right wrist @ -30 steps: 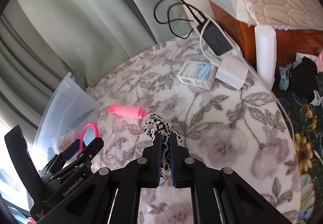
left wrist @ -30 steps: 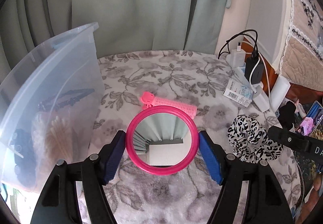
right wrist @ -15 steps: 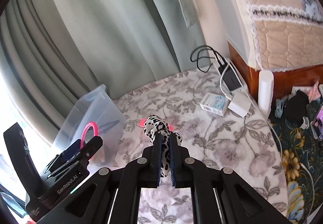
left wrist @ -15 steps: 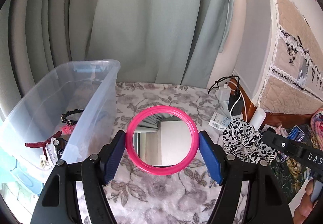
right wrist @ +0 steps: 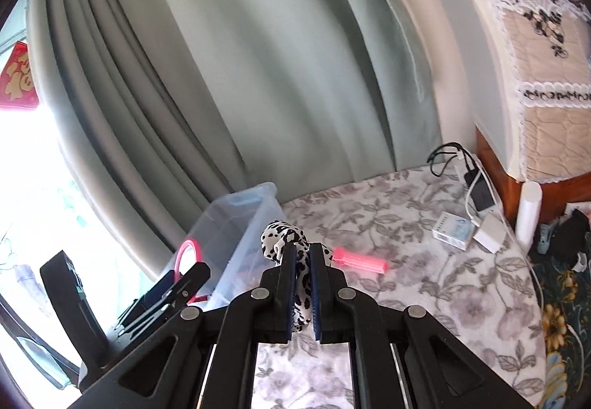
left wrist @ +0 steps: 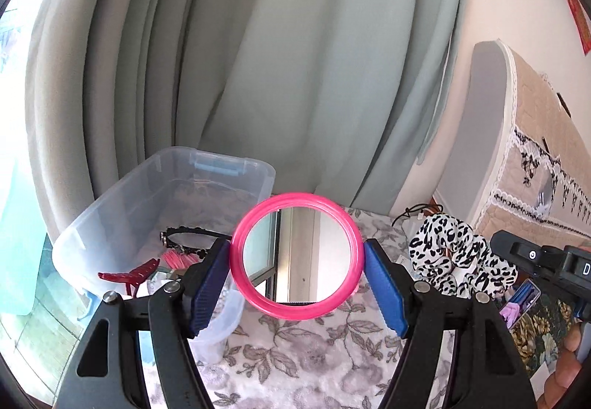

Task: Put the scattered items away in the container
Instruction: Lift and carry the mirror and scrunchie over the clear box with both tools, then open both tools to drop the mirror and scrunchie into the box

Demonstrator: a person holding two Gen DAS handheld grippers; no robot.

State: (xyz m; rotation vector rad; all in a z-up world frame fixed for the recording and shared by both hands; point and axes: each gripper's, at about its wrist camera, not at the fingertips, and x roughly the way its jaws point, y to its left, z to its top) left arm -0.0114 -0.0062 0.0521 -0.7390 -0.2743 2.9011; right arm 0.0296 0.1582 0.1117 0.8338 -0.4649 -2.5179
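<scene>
Left wrist view: the round pink-rimmed mirror (left wrist: pixel 297 255) is clamped by its rim between the blue pads (left wrist: pixel 386 289) of the left tongs (left wrist: pixel 297 285), held in the air just beside the near right wall of the clear plastic container (left wrist: pixel 166 184). The container stands on the floral-covered tabletop (left wrist: pixel 306 361), against the grey-green curtain (left wrist: pixel 280 58). Inside it lie a black headband (left wrist: pixel 188 235), a dark red claw clip (left wrist: pixel 129 276) and some pink items too hidden to tell apart. To the right, the black-and-white spotted scrunchie (left wrist: pixel 458 254) hangs in the air, carried by the right tongs, whose black body (left wrist: pixel 535 257) enters from the right edge above a person's fingers.

Right wrist view: the right tongs (right wrist: pixel 302 283) are clenched on the scrunchie (right wrist: pixel 282 235), which bulges above the pads, near the container's (right wrist: pixel 240 217) right wall. The left tongs (right wrist: pixel 173 283) with the mirror (right wrist: pixel 189 254) show at lower left. A pink hair roller (right wrist: pixel 360 261) lies on the tabletop (right wrist: pixel 424 298) beyond the scrunchie; a small white-and-blue box (right wrist: pixel 452 230), a white adapter (right wrist: pixel 489 235) and a black charger with cables (right wrist: pixel 480 195) sit well apart at the far right.
</scene>
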